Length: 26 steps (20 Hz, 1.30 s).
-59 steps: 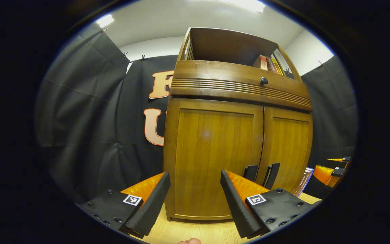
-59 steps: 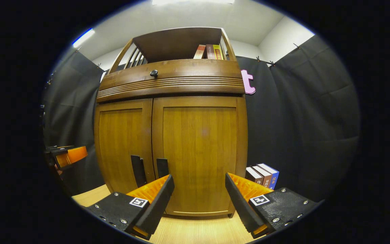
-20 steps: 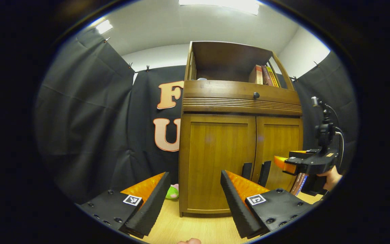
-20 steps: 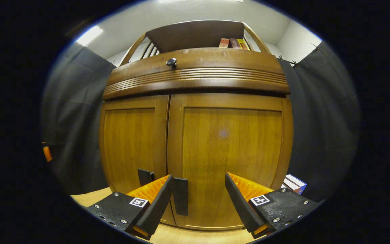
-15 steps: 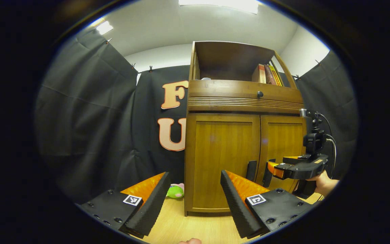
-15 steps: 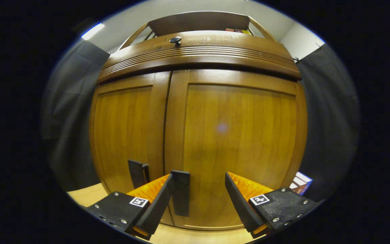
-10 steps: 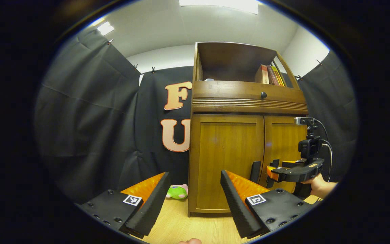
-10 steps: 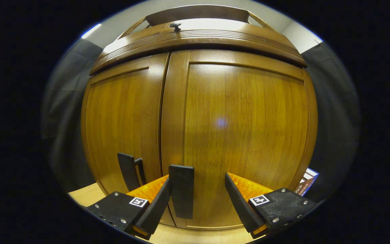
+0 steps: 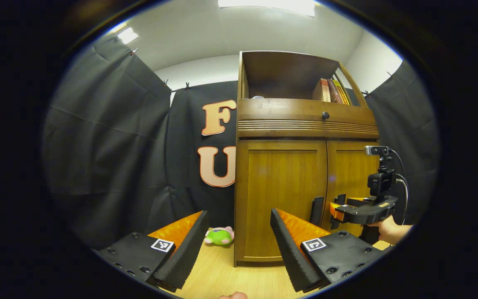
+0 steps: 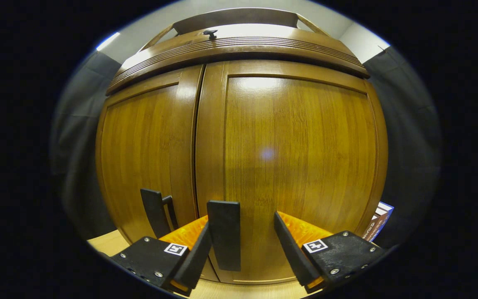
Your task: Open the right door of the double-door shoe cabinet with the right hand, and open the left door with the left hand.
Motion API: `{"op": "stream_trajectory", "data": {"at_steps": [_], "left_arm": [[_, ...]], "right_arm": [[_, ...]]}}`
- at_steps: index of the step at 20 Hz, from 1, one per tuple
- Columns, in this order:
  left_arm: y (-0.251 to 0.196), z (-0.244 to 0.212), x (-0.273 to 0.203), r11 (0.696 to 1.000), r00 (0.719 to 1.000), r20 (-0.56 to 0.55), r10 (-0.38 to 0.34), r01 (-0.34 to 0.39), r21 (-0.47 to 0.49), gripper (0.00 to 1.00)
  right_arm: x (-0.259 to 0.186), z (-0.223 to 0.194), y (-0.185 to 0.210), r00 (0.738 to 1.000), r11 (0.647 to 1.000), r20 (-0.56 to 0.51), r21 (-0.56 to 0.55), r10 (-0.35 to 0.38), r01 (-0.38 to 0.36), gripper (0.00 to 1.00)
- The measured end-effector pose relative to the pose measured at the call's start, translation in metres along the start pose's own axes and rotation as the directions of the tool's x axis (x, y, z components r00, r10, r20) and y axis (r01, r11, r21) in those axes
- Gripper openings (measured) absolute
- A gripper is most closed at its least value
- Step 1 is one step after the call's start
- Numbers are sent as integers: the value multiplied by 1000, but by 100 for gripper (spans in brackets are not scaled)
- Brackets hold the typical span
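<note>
Right gripper (image 10: 241, 236) advanced to right door (image 10: 301, 166) since earlier frame; fingers apart, straddling right door handle (image 10: 223, 234), unclamped. Both doors shut. Left gripper (image 9: 237, 232) spread wide, well short of left door (image 9: 282, 199).

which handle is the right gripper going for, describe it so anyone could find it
Find the brown wooden shoe cabinet and the seam where its two closed doors meet. Two flat black upright handles flank that seam low down; it is the right door's handle, sitting between the open fingers of the right gripper, while the left door's handle stands untouched.
</note>
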<state>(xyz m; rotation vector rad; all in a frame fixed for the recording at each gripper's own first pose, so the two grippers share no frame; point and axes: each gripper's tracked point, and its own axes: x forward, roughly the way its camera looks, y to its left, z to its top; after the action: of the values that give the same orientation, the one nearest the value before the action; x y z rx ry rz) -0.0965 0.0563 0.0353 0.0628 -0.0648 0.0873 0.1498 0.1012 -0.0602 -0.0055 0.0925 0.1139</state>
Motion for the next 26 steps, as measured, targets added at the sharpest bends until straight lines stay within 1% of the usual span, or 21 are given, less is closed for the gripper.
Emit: {"op": "stream_trajectory", "data": {"at_steps": [2,3,4,5,6,7,8,9,10,11,12,14,15,16,17,18,19,21,24,25,26], "left_arm": [[-2,-1,0,1000,1000,-3,-8,8,-6,96],[-2,-1,0,1000,1000,-5,-9,9,-5,98],[-2,-2,-1,1000,1000,-7,-9,9,-2,95],[-2,-2,-1,1000,1000,-6,-9,9,0,99],[-2,-2,-3,1000,1000,-6,-9,9,0,98],[-4,-2,-4,1000,1000,-9,-11,11,0,96],[-5,-3,-5,1000,1000,-12,-13,13,1,95],[-7,-4,-6,1000,1000,-16,-16,16,2,97],[-10,-5,-7,1000,1000,-20,-20,20,4,96],[-12,-5,-8,1000,1000,-21,-22,22,6,99],[-13,-4,-10,1000,1000,-20,-22,23,7,99],[-17,-5,-14,1000,999,-24,-26,26,4,99],[-20,-5,-15,1000,999,-27,-29,29,4,94],[-21,-5,-18,1000,999,-28,-28,28,6,96],[-21,-5,-19,1000,999,-30,-27,27,10,94],[-22,-6,-21,1000,999,-30,-25,25,14,96],[-23,-5,-23,1000,999,-28,-22,23,18,96],[-24,-3,-26,1000,1000,-23,-17,17,16,96],[-31,-5,-28,1000,999,-29,-25,26,4,96],[-33,-4,-28,1000,999,-30,-27,28,4,94],[-34,-5,-29,1000,999,-30,-30,30,5,94]], "right_arm": [[0,0,8,1000,1000,-3,7,15,-15,82],[0,0,17,999,999,-1,15,46,-46,56],[2,0,19,999,999,3,7,44,-44,51],[1,-2,19,999,999,1,5,47,-47,46],[0,0,19,998,998,-1,13,59,-59,41],[2,-1,20,997,997,-7,31,71,-71,30],[2,-1,24,997,996,-11,48,80,-79,37],[4,-2,26,997,996,-18,49,76,-75,36],[4,-1,25,998,997,-9,27,67,-67,25],[4,1,21,998,998,2,0,57,-57,25],[3,1,18,999,999,10,-15,51,-51,25],[1,-2,20,999,999,1,10,50,-50,25],[1,-3,21,999,998,-4,19,53,-52,25],[0,-2,21,999,998,-5,20,54,-54,25],[-1,-1,21,998,998,-2,17,56,-55,25],[-3,-1,21,998,998,-2,16,59,-59,25],[-6,-2,21,998,998,-5,24,63,-63,25],[-19,-3,22,998,996,-4,50,69,-68,25],[-39,-5,18,996,994,-6,58,93,-93,25],[-45,-6,17,995,993,-5,61,100,-100,25],[-52,-6,15,995,992,4,69,101,-101,25]]}}
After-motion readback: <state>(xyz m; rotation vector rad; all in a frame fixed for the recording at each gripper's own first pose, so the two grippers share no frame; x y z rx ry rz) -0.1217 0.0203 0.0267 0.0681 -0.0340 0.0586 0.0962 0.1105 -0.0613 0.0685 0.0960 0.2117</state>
